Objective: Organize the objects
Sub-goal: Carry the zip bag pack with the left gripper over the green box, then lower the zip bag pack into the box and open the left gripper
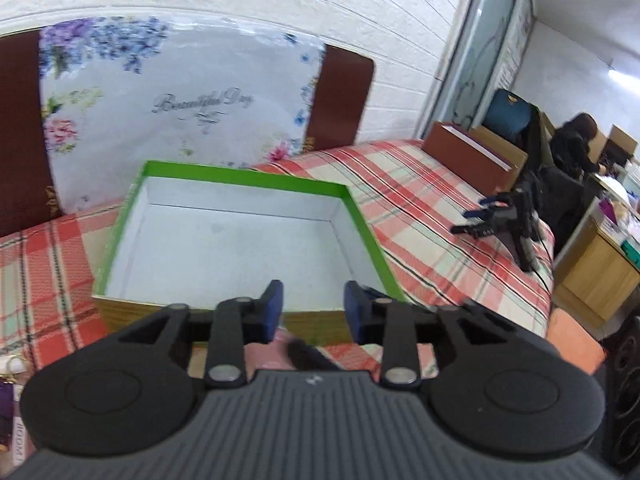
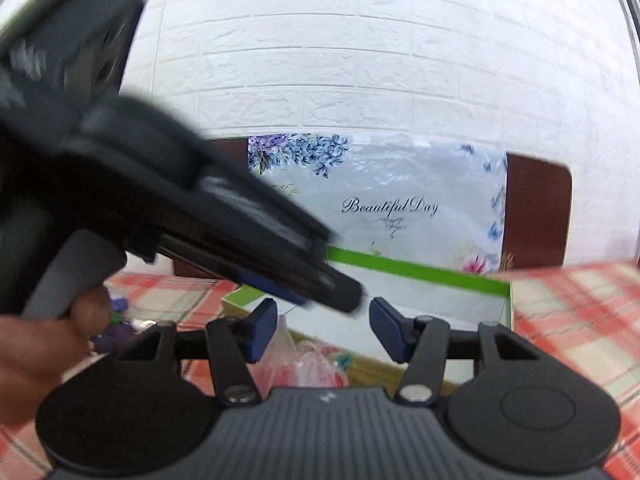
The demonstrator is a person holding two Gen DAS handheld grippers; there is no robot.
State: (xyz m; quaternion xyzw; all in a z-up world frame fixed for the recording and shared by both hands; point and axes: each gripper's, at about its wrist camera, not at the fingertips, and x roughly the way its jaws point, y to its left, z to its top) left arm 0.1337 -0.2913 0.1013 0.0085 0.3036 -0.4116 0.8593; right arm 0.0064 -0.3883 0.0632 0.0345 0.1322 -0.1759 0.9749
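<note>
An open box with a green rim (image 1: pixel 248 176) and a bare white inside sits on the plaid bed cover; in the right wrist view the box (image 2: pixel 400 266) lies just ahead. My left gripper (image 1: pixel 316 306) hovers over its near wall, jaws apart with nothing between the blue pads. In the right wrist view that left gripper (image 2: pixel 344 296) crosses from the left, blurred, held by a hand (image 2: pixel 40 352). My right gripper (image 2: pixel 324 326) stands open; a clear plastic bag with pink contents (image 2: pixel 308 364) lies below and between its fingers, short of the right pad.
A floral cushion printed "Beautiful Day" (image 1: pixel 180 100) leans on a brown headboard (image 1: pixel 340 96) and a white brick wall. A black device with blue tips (image 1: pixel 508 220) rests at the bed's right edge. Small purple items (image 2: pixel 116 320) lie left of the box. A person (image 1: pixel 576 140) sits at a desk far right.
</note>
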